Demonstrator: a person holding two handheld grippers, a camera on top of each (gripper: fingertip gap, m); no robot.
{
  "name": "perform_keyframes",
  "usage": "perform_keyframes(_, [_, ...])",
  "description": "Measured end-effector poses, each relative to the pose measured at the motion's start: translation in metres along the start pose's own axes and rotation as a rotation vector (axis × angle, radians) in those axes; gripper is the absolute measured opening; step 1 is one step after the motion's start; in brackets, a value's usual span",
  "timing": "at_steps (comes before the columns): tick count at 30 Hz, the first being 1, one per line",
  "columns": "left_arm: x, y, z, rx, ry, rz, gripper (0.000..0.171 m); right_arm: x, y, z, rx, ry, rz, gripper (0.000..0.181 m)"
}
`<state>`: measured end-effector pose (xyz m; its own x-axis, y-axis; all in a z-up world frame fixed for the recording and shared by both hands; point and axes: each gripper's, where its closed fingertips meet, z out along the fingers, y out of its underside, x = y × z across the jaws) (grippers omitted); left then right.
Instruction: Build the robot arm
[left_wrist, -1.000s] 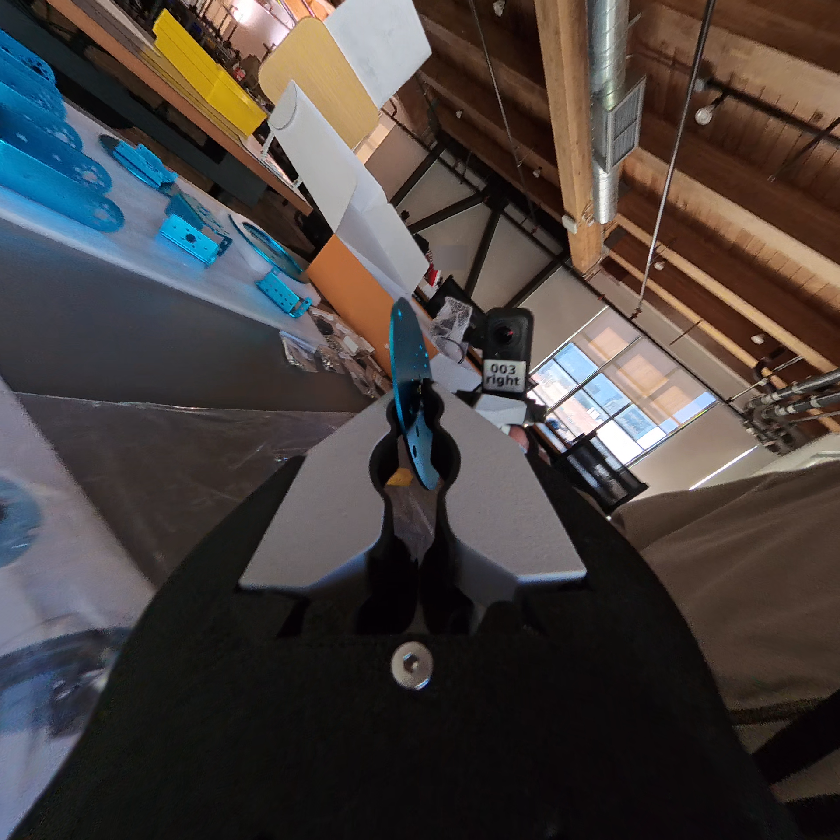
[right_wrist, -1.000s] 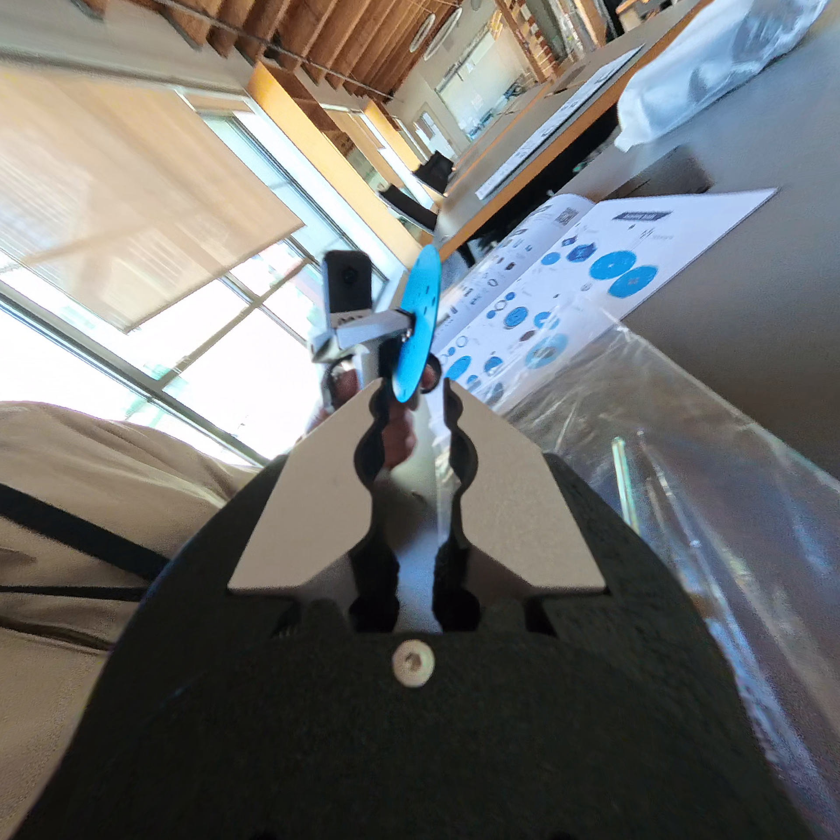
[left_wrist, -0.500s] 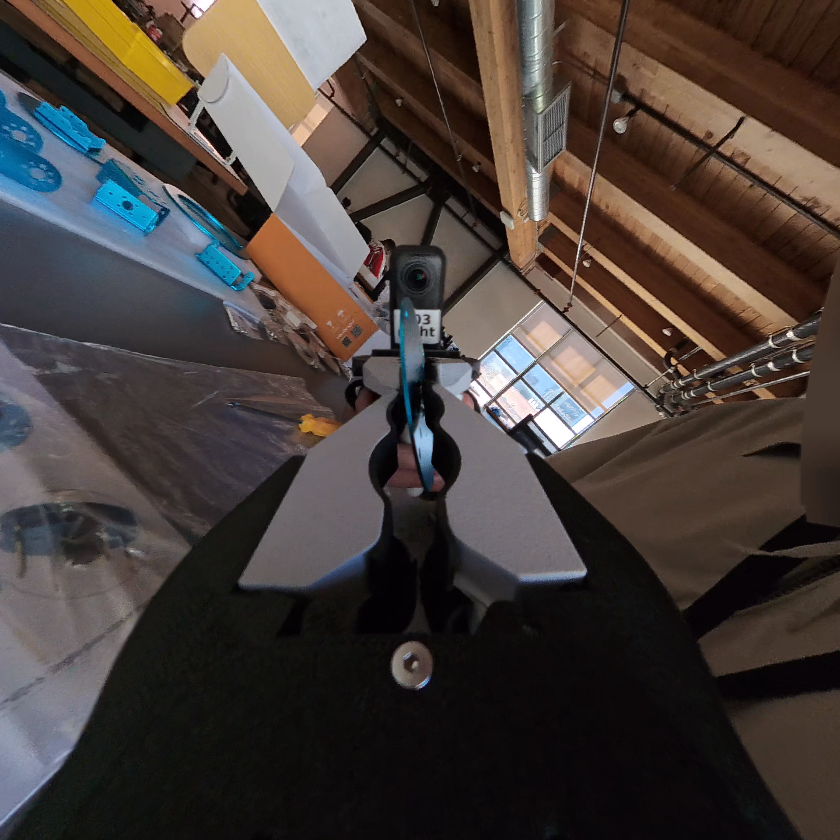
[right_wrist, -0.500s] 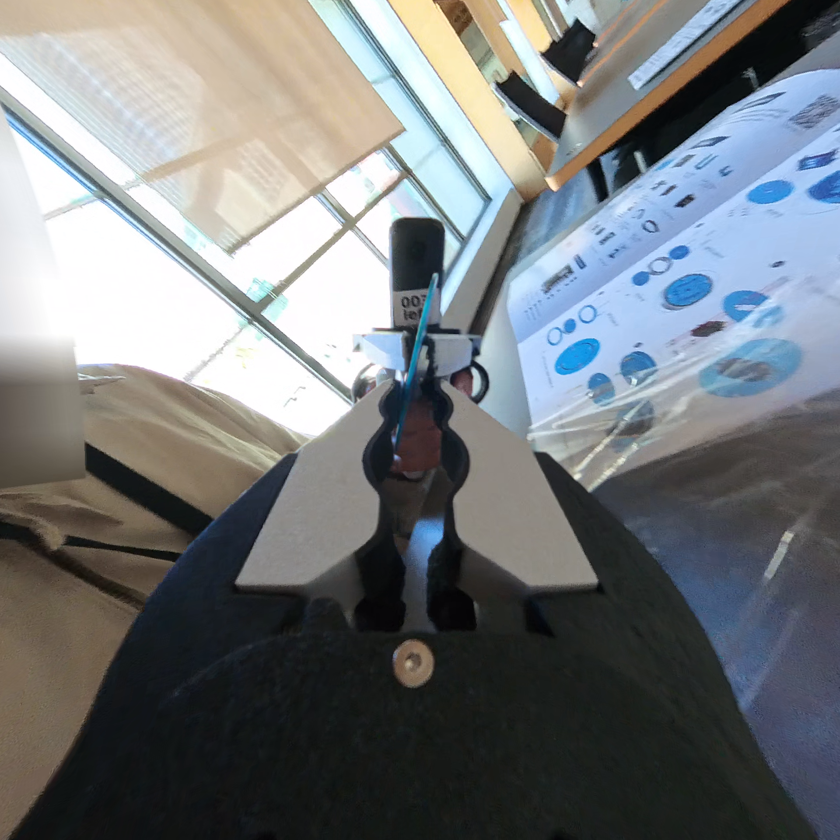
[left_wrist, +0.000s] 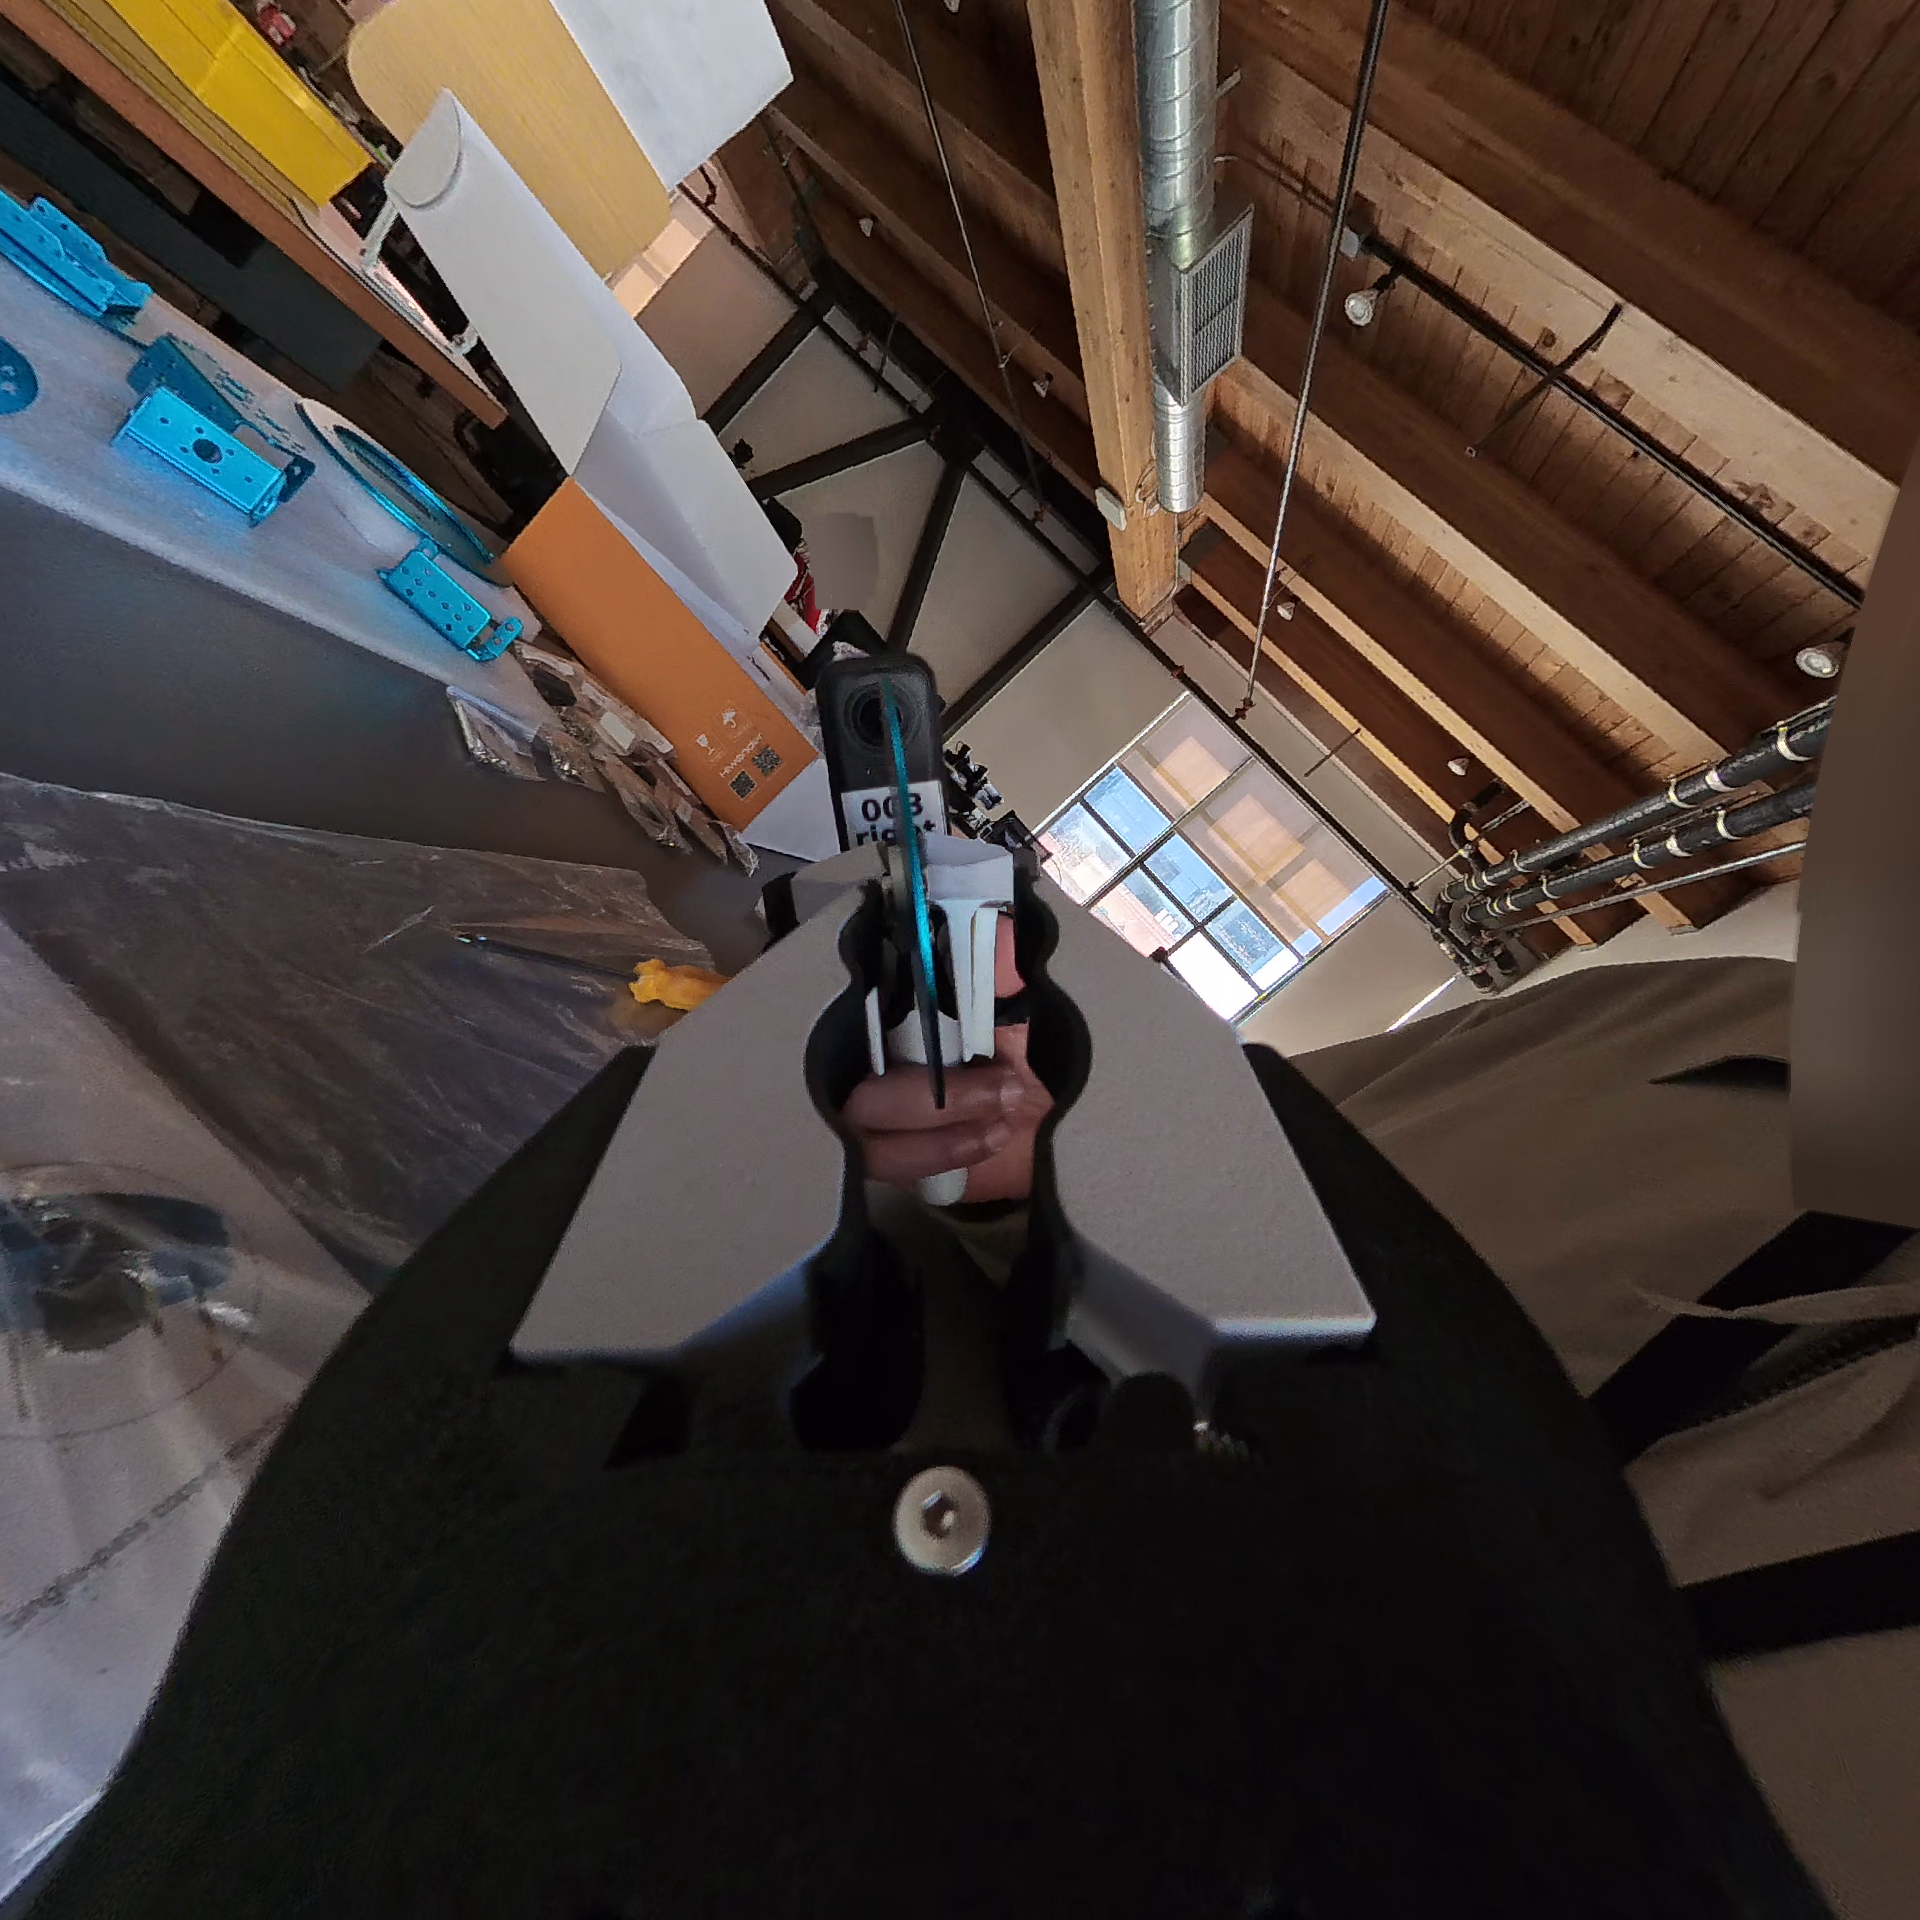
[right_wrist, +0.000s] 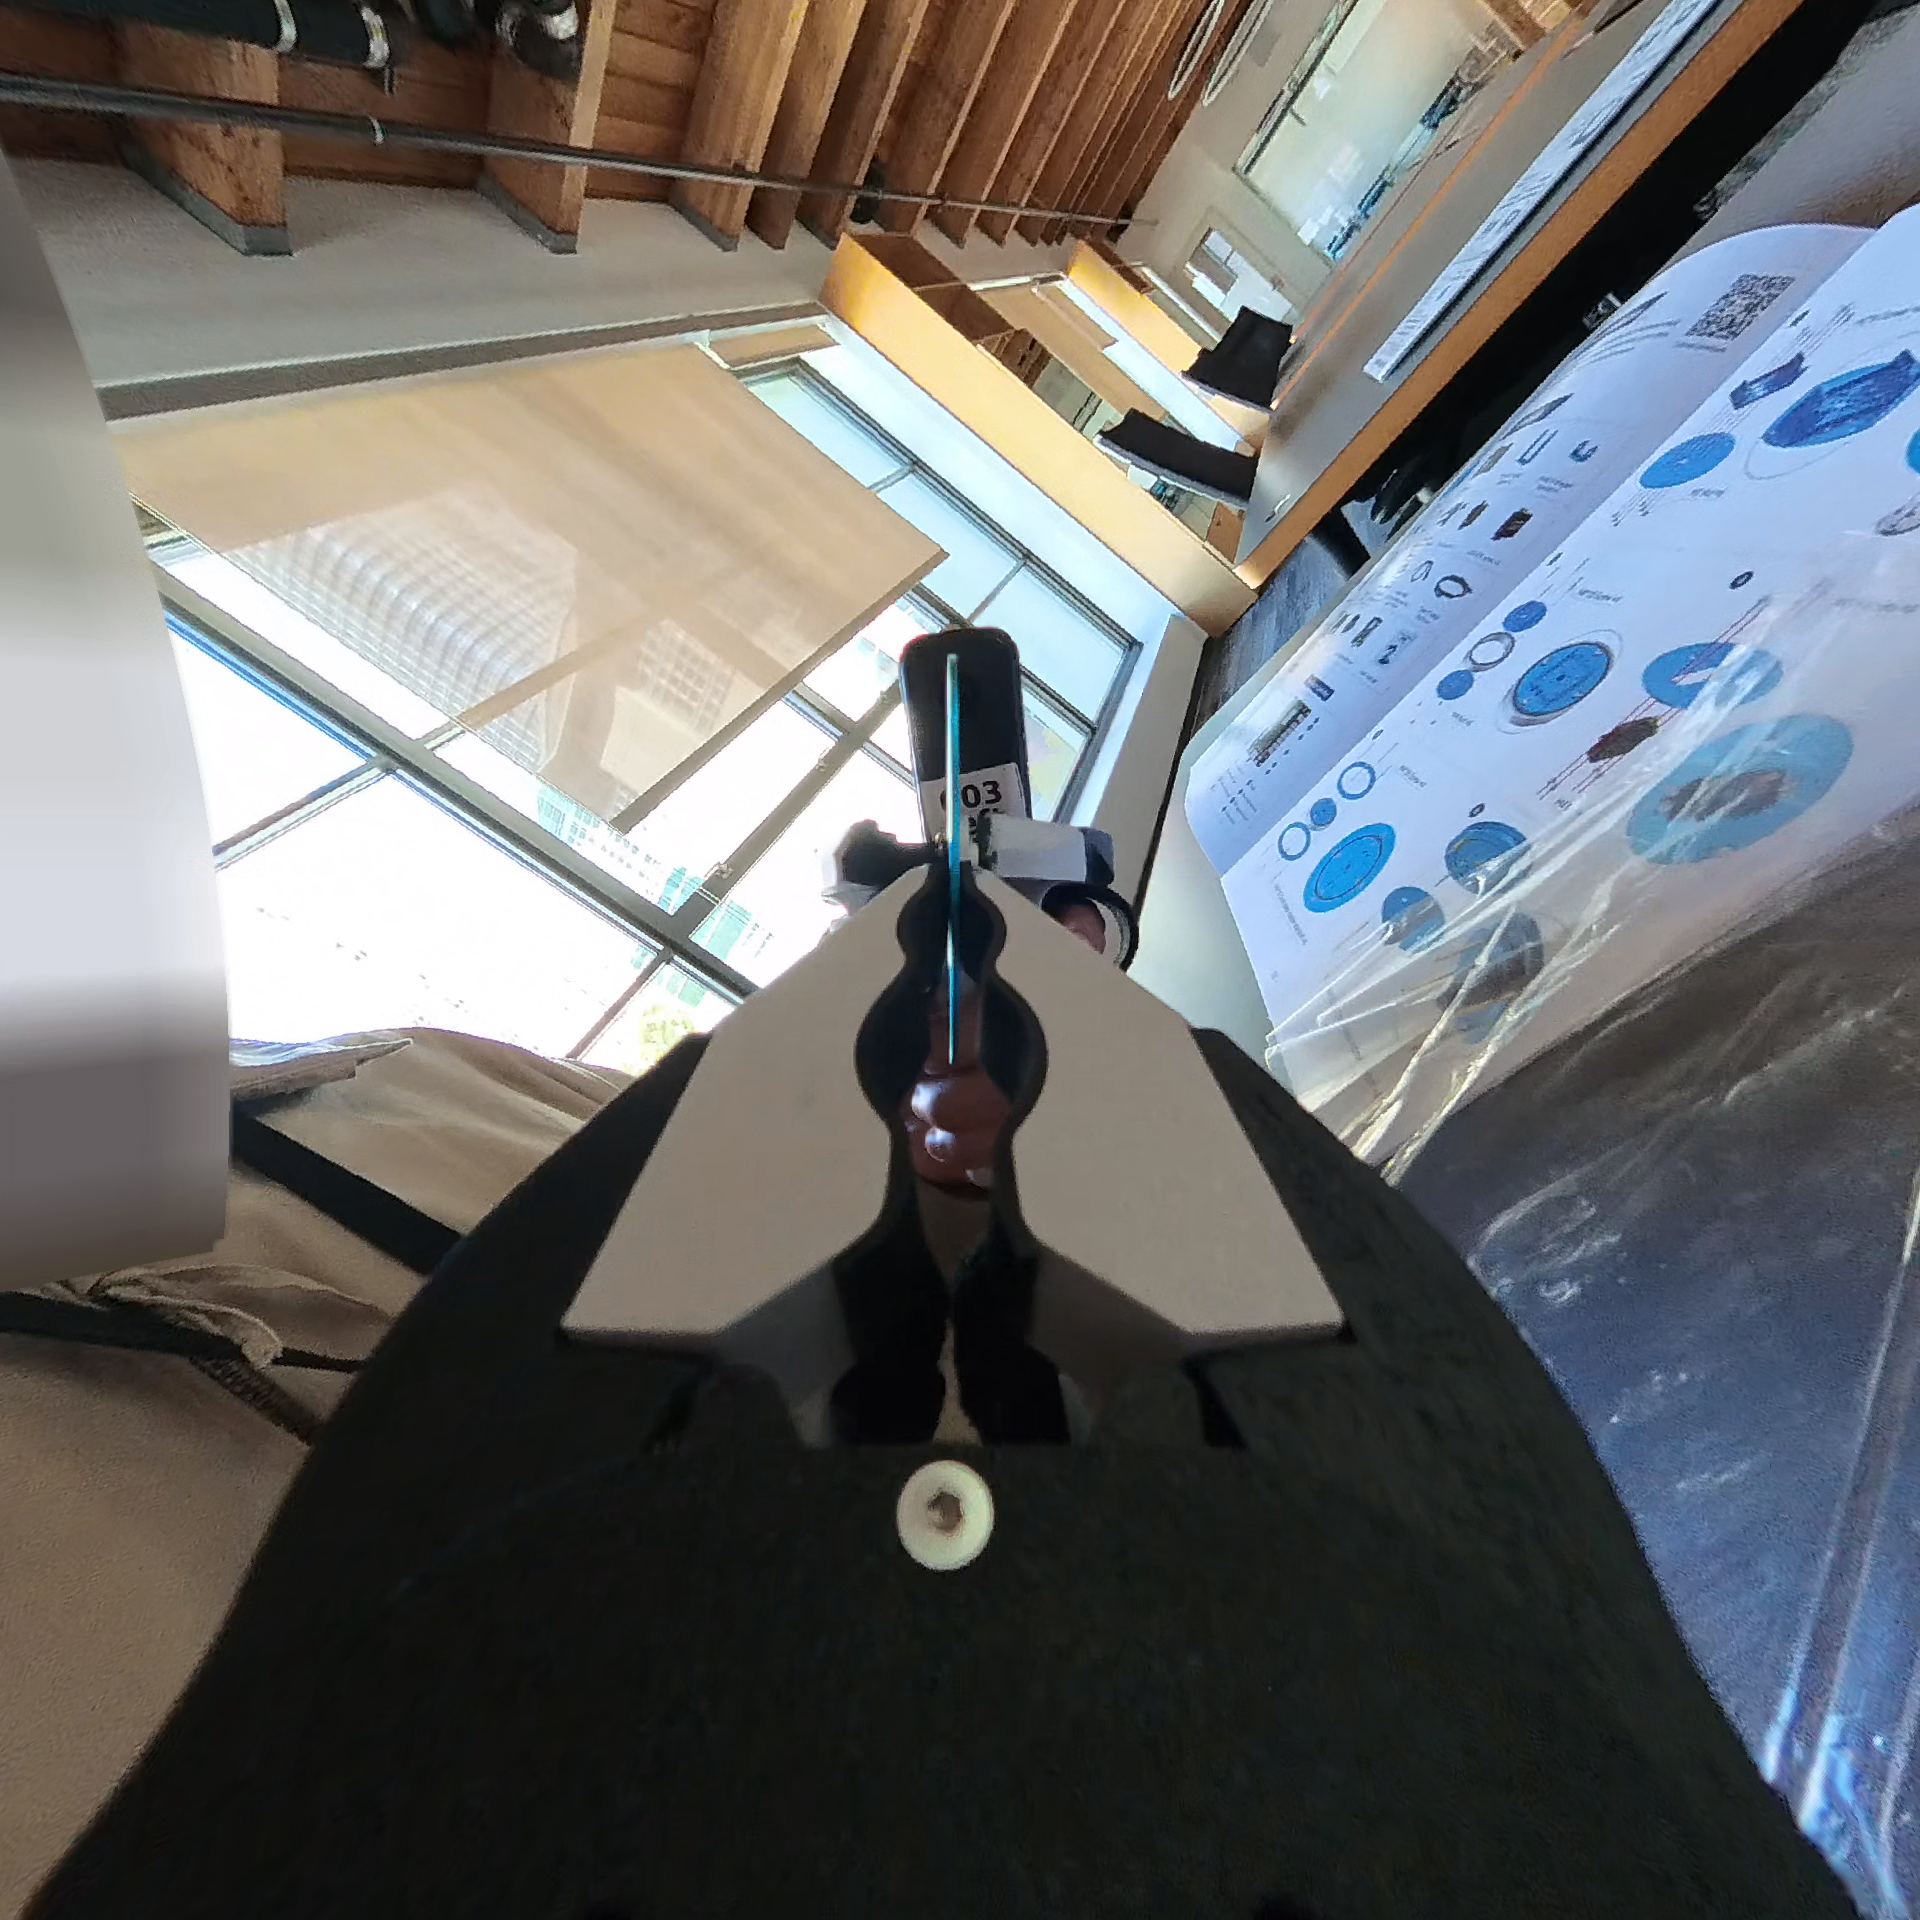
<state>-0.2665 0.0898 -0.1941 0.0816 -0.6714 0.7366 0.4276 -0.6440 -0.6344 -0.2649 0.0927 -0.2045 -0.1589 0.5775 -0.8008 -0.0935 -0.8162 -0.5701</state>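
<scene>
A thin blue metal disc (left_wrist: 914, 914) stands edge-on between my two grippers, which face each other in the air. My right gripper (right_wrist: 951, 878) is shut on the disc (right_wrist: 950, 935), its tips pinching the disc's rim. My left gripper (left_wrist: 951, 894) is open, with its fingers spread to either side of the disc and of the right gripper's white fingertips (left_wrist: 971, 977). A hand (left_wrist: 935, 1132) grips the right gripper's handle beyond them. The left gripper's black camera (right_wrist: 961, 707) shows behind the disc in the right wrist view.
Blue metal brackets (left_wrist: 208, 457) and small parts bags (left_wrist: 603, 748) lie on the grey table (left_wrist: 208, 644), by an orange box (left_wrist: 644, 623). A yellow-handled screwdriver (left_wrist: 665, 982) lies on clear plastic sheet (left_wrist: 312, 987). A printed parts sheet (right_wrist: 1558, 675) is at the right. Beige clothing (left_wrist: 1558, 1143) is close by. Both grippers' tips are close together, under 4 cm apart.
The grippers came together nose to nose. My right gripper closed on the blue disc that the left one held. My left gripper's fingers have spread apart.
</scene>
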Motion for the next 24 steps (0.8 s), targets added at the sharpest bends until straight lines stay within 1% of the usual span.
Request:
perform_keyframes(4, [-0.002,-0.006,-0.004,0.043,-0.009,0.005,0.024,-0.005,-0.001,-0.003,0.017,-0.035,0.028,0.0])
perform_keyframes(7, [-0.004,-0.008,-0.007,0.063,-0.015,-0.007,0.024,-0.004,-0.002,-0.006,0.025,-0.025,0.031,0.0])
perform_keyframes(14, [-0.007,0.004,0.0,0.04,-0.038,-0.016,0.018,-0.005,-0.003,-0.009,0.037,-0.015,0.013,0.0])
perform_keyframes(19, [-0.007,0.006,0.003,0.064,-0.031,-0.027,0.008,-0.003,-0.001,-0.01,0.031,-0.005,0.014,0.0])
perform_keyframes(24, [-0.008,0.006,0.003,0.082,-0.045,-0.018,0.007,-0.001,-0.001,-0.01,0.032,-0.006,0.025,0.0])
